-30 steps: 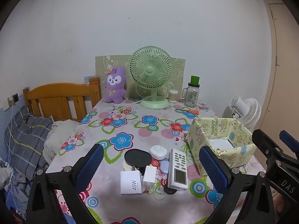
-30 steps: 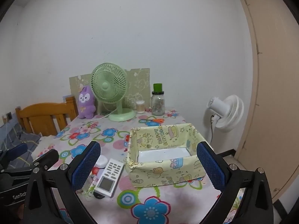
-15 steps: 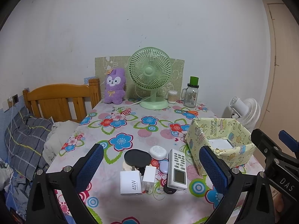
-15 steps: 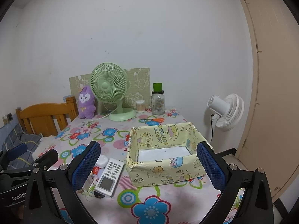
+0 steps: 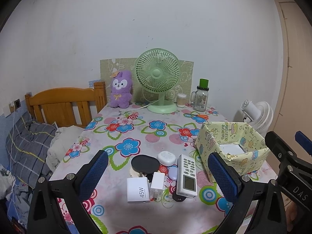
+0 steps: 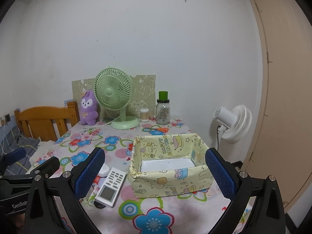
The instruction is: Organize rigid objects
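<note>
Grippers: the left gripper (image 5: 156, 177) and the right gripper (image 6: 155, 172) both hover low over the near table edge, fingers spread wide, nothing held.
Table: a flowered cloth (image 5: 134, 128) covers it, and the things to sort lie clustered near the front, between the left gripper's fingers.
45W charger (image 5: 138, 190): a white block at the left of the cluster, likely dense and smooth; a grasp across its flat sides seems safest.
Small white plug (image 5: 157, 183): touching the charger's right side, light and hard.
Black disc (image 5: 144, 163): flat and thin behind the chargers, resting partly on other things; probably slippery to pinch.
White pebble case (image 5: 167, 158): rounded, likely to slide out of a loose grip.
Remote control (image 5: 186, 176): long, stiff plastic, just beside the box; best taken across its narrow width.
Paper-wrapped box (image 6: 169, 163): open-topped, yellow cartoon print, right of the cluster; its white floor shows and it appears empty. Walls look thin and easily dented.
</note>
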A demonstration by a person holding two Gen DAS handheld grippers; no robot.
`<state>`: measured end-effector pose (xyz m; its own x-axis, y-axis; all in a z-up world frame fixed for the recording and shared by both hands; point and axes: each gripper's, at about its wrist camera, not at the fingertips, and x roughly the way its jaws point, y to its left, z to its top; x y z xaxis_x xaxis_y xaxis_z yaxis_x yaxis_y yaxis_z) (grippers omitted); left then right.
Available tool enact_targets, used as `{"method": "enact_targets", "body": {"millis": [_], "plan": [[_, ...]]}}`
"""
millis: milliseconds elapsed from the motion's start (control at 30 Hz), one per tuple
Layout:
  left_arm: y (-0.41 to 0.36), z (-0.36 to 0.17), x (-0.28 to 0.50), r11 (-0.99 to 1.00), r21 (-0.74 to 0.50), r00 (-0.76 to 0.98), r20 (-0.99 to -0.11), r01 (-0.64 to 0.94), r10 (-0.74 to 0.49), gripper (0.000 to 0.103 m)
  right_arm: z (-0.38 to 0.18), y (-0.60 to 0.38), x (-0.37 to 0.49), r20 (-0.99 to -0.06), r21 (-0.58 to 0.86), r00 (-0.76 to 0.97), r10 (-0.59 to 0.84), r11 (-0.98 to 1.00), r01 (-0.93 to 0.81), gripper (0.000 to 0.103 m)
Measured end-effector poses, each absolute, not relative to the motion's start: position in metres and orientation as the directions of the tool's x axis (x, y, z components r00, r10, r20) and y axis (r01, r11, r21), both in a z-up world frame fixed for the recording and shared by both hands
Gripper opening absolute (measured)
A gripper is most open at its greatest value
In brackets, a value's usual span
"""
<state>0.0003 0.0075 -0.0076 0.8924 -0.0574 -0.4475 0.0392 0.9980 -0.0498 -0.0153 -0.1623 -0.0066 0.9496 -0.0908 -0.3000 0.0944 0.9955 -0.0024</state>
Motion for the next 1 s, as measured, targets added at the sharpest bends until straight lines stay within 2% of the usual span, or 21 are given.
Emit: {"method": "enact_targets", "body": {"millis": [433,933,1000], "plan": [[0.01,-0.011,-0.001,0.997,-0.055,0.892,-0.447,0.049,-0.068,0.103,-0.011,-0.162,-0.009,-0.345,0.012,0.935,-0.088,0.995,0.098,0.103],[0.017,-0.032,0.013,0.998,-0.039,0.857,-0.511,0.055,-0.067,0.103,-0.027,-0.156,0.005,-0.387,0.061,0.921,-0.048,0.995,0.077,0.103],[0.019,-0.037,0.015,0.998,-0.034,0.848,-0.526,0.052,-0.062,0.103,-0.03,-0.154,0.008,-0.396,0.069,0.917,-0.04,0.995,0.073,0.099]]}}
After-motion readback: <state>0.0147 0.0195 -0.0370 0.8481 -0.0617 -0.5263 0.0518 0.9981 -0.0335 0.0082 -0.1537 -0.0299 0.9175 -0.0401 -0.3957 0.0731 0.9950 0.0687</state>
